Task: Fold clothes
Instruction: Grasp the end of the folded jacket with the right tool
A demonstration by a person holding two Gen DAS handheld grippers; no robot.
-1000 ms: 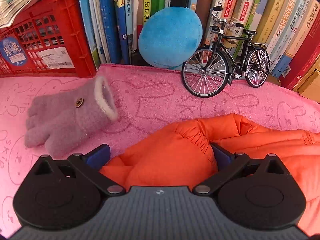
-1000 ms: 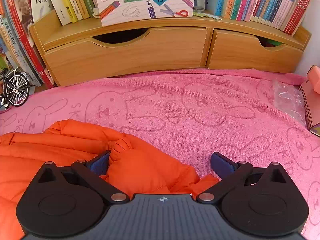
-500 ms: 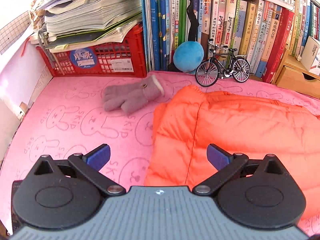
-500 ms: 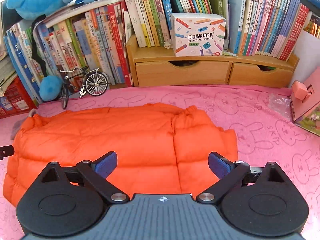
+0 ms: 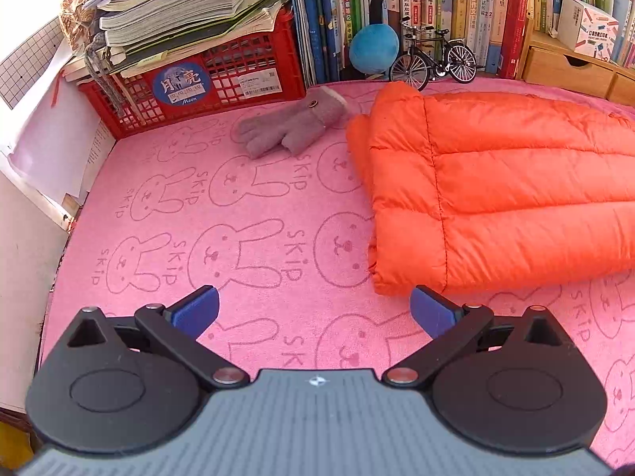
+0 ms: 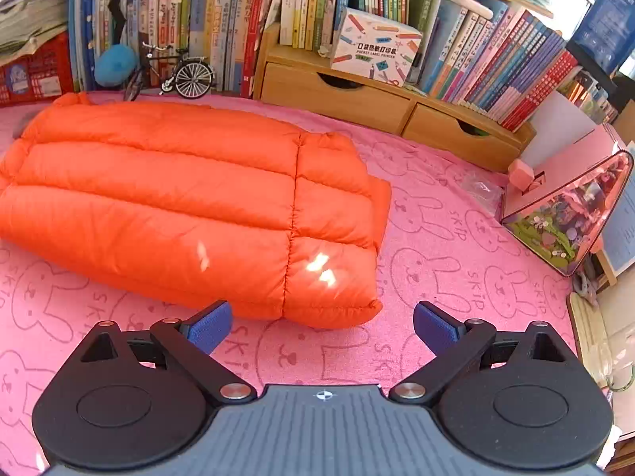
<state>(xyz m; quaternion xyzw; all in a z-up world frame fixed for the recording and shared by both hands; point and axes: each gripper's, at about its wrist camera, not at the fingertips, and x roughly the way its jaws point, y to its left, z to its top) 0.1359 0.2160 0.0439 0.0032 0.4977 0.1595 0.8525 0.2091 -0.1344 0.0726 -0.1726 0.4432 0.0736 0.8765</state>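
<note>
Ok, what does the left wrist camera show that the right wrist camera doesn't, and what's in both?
Only the left wrist view shows the grey glove lying beside the jacket, and the stack of papers atop the red crate. Only the right wrist view shows the pink triangular case and the crumpled clear plastic. Both show the folded orange jacket on the pink bunny towel, the model bicycle, the blue plush ball, and an open, empty gripper: left gripper, right gripper.
</note>
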